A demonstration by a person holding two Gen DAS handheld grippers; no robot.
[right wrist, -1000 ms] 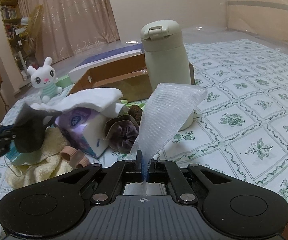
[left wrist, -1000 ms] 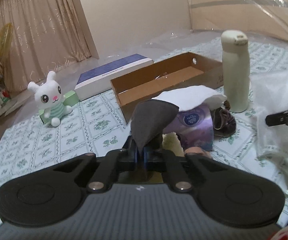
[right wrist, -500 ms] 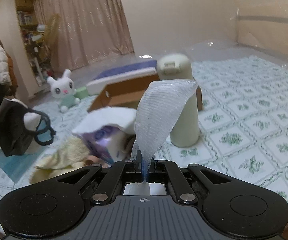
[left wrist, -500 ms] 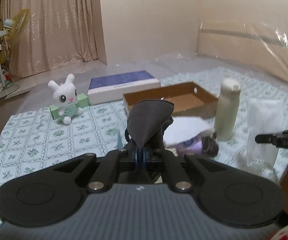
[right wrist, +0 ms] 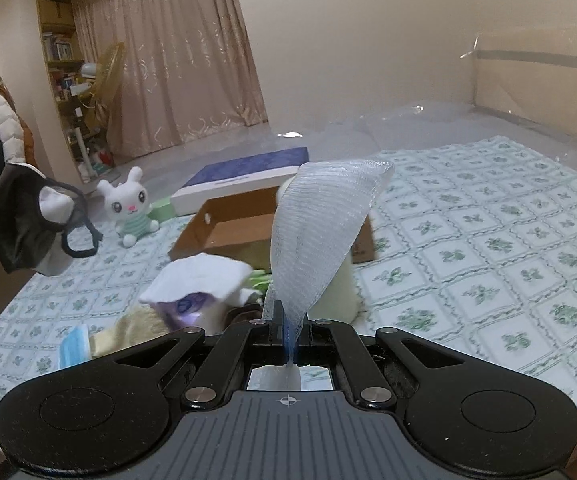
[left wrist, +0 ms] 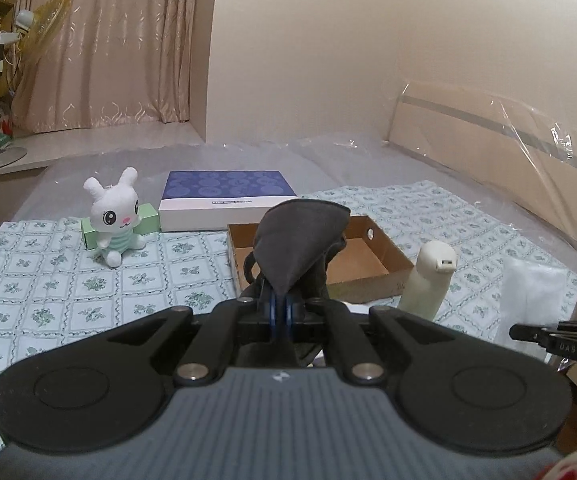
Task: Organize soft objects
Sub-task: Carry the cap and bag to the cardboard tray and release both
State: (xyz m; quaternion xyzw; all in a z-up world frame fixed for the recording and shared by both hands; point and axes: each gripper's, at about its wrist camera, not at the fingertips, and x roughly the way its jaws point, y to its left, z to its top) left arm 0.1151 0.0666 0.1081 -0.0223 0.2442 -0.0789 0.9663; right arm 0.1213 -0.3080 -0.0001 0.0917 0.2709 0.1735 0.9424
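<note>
Left wrist view: the left gripper [left wrist: 279, 307] is clamped on a dark grey fabric face mask [left wrist: 298, 244], which stands up from the closed jaws with the shallow brown cardboard tray [left wrist: 372, 258] behind it. In the right wrist view the right gripper [right wrist: 288, 332] is pinched tight on a translucent white foam mesh sleeve [right wrist: 320, 240], and the mask shows at the far left, hanging with its black ear loop drooping and a pale lining exposed.

Both soft items are held in the air above the green-patterned white bedspread [right wrist: 488, 264], so this looks like the carrying step between pickup and sorting. The tray seems the likeliest destination, though nothing confirms it. The next move would call for bringing each piece over the tray's open top, lowering inside the walls and only then parting the jaws.

Room is fair but uneven. The cream insulated bottle [left wrist: 430, 280] stands just beside the tray's near right corner and could be knocked by a low approach from that side. A heap of remaining soft things, with a white folded cloth [right wrist: 200, 276] on top, lies near the tray's front wall. The white plush rabbit [left wrist: 114, 216] and blue-lidded flat box [left wrist: 226, 194] sit well clear, leaving open bedspread to the left
</note>
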